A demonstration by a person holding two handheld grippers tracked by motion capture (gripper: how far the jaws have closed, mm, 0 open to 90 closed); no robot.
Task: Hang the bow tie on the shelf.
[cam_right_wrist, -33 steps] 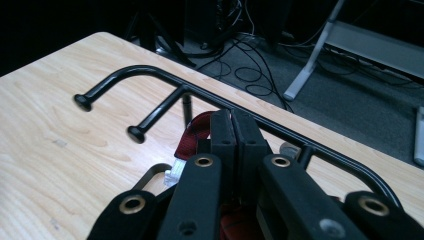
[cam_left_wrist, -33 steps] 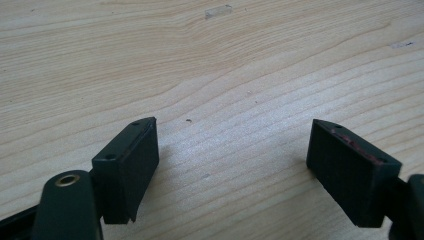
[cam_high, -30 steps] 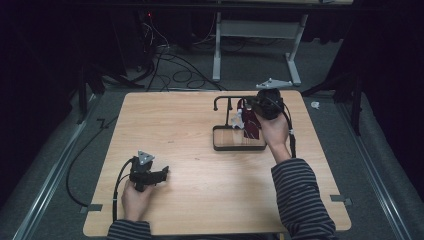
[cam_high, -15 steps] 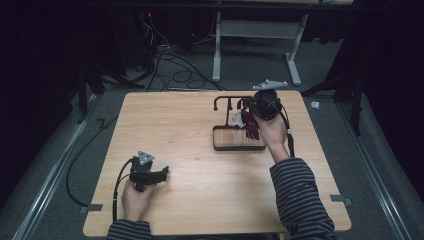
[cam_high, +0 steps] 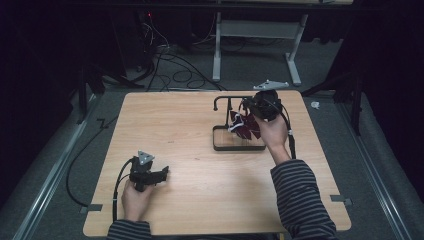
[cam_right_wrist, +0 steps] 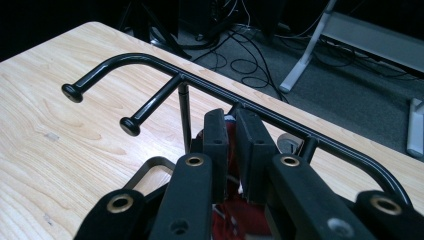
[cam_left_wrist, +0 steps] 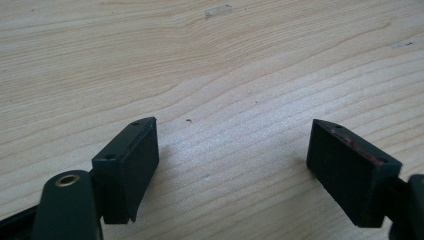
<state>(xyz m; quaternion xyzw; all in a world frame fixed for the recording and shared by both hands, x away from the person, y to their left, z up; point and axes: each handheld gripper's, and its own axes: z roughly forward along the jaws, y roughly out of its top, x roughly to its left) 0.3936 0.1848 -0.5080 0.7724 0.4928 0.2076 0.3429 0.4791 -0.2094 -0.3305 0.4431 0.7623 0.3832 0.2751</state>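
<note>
The right gripper (cam_right_wrist: 231, 150) had its fingers (cam_right_wrist: 216, 145) drawn nearly together on a dark red cloth item with white trim (cam_right_wrist: 235, 220), which bunched just below and between them in the right gripper view; what the item was could not be made out. Directly ahead of and slightly above the fingertips ran the black rack's top rail (cam_right_wrist: 280, 122), its long axis crossing the view from the upper left down to the lower right, with two knobbed pegs (cam_right_wrist: 131, 126) branching off toward the left. So the cloth hung just under the rail, on the near side of it, and any hanging move would, by my reading, have to lift it up and over toward a peg. The high view placed this on the surface (cam_high: 190, 130) near its far right corner: the right gripper (cam_high: 250, 111) held the red cloth (cam_high: 244, 126) above the rack's rectangular base (cam_high: 239, 146), something the gripper's own camera hid. The left gripper (cam_high: 161, 173) rested well apart near the front left corner, so the right hand was much the nearer. Its own view showed the left fingers (cam_left_wrist: 127, 165) spread wide over bare wood, gripping nothing.
</note>
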